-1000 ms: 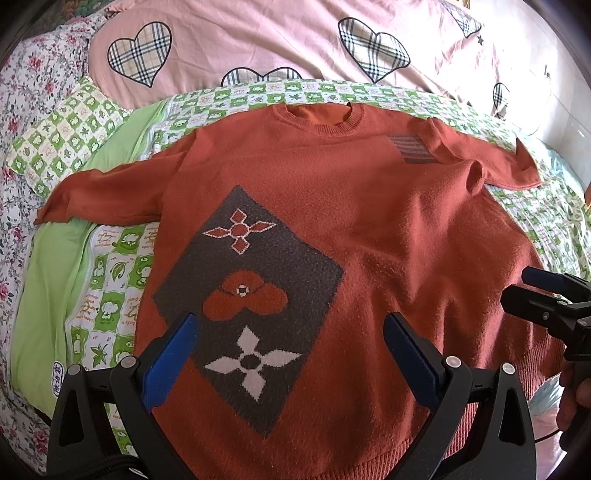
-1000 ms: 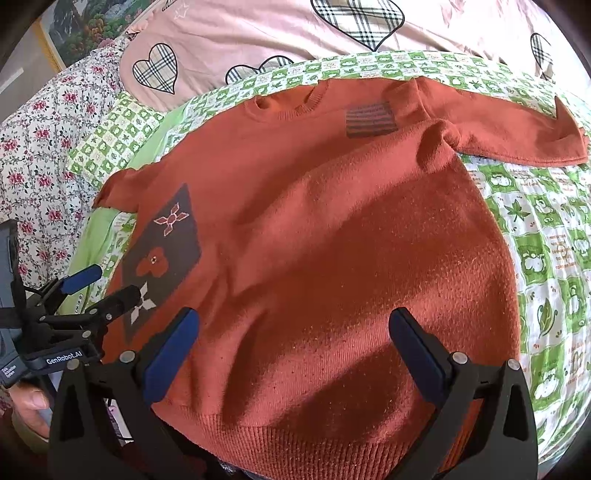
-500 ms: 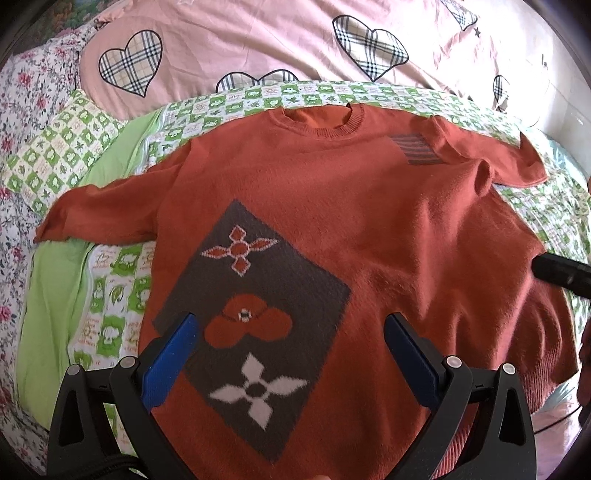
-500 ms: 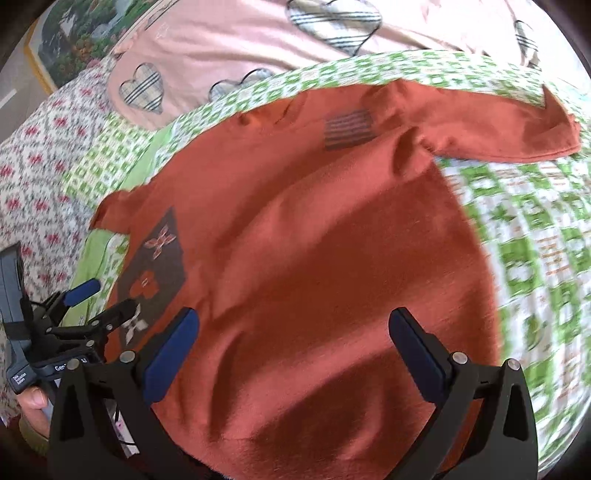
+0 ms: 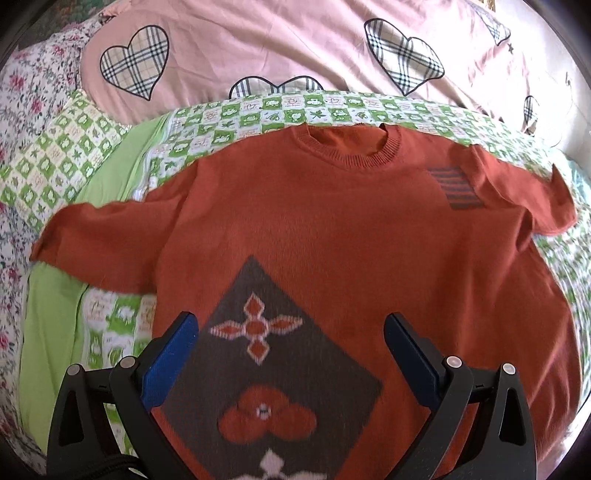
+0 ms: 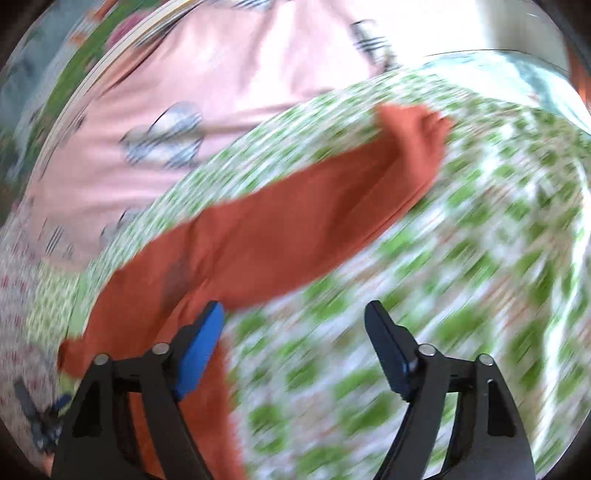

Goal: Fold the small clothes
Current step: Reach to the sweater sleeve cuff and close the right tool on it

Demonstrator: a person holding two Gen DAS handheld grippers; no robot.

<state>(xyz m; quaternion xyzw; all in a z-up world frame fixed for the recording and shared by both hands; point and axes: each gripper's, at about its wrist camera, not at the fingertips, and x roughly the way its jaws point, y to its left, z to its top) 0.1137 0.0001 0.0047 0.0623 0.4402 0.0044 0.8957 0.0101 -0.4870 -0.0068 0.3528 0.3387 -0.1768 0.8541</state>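
A rust-orange sweater (image 5: 332, 229) lies flat, front up, on the green checked sheet (image 5: 258, 110), both sleeves spread out. A dark diamond patch with flower motifs (image 5: 273, 354) marks its lower left. My left gripper (image 5: 291, 332) hovers open over that patch, holding nothing. The right wrist view is blurred by motion: the sweater's sleeve (image 6: 295, 229) runs diagonally up to its cuff (image 6: 417, 129). My right gripper (image 6: 295, 321) hangs over the sheet just below the sleeve, jaws closing with nothing between them. The left gripper (image 6: 40, 432) shows small at the lower left there.
A pink quilt with plaid hearts (image 5: 295, 48) lies beyond the sweater's collar. A green checked pillow (image 5: 55, 162) and a floral sheet (image 5: 22, 110) are on the left. A pale wall (image 6: 498, 26) stands beyond the bed on the right.
The right gripper has swung right, off the sweater's body towards the right sleeve, and rolled; its jaws have narrowed. It has left the left wrist view. The left gripper moved up over the diamond patch.
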